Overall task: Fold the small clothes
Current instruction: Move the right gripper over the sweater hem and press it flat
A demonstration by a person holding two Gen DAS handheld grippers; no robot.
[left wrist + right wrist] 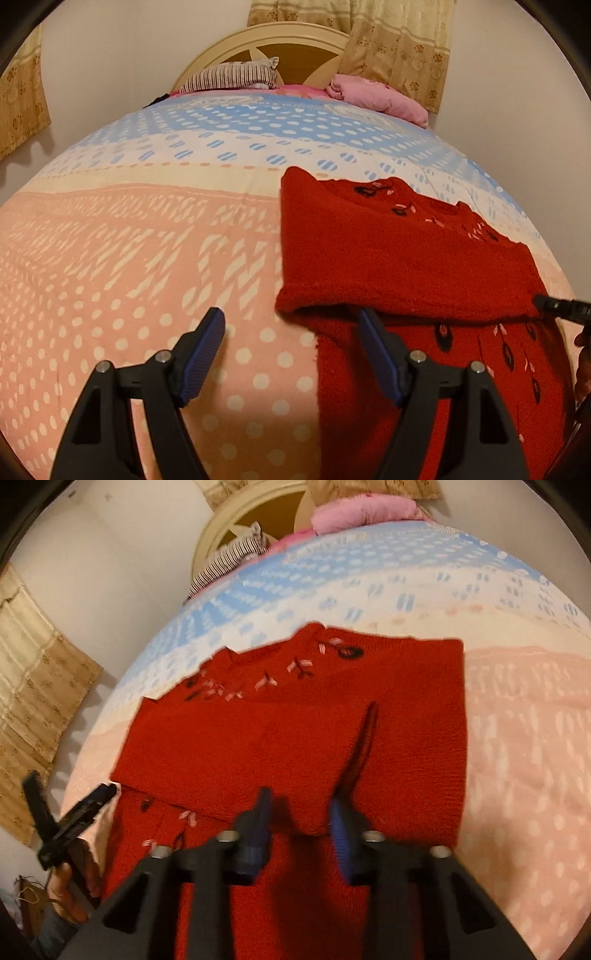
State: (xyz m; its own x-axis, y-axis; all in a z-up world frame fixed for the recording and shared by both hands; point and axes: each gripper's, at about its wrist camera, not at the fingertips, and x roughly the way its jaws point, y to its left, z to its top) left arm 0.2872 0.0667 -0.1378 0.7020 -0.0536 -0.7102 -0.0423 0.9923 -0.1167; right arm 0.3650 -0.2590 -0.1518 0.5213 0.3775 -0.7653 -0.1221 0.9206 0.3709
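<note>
A small red knit sweater (399, 254) with pink and black embroidery lies on the bed, its sleeves folded across the body. It also shows in the right wrist view (288, 738). My left gripper (291, 325) is open and empty, hovering over the sweater's folded left edge. Its right finger (376, 354) is over the red knit; its left finger is over the bedspread. My right gripper (301, 812) is open just above the folded sleeve's lower edge, holding nothing. The other gripper shows at the left edge of that view (70, 823).
The pink, white and blue dotted bedspread (147, 258) covers the bed. A striped pillow (232, 75) and a pink bundle (376, 96) lie by the cream headboard (295, 37). Beige curtains (399, 44) hang behind.
</note>
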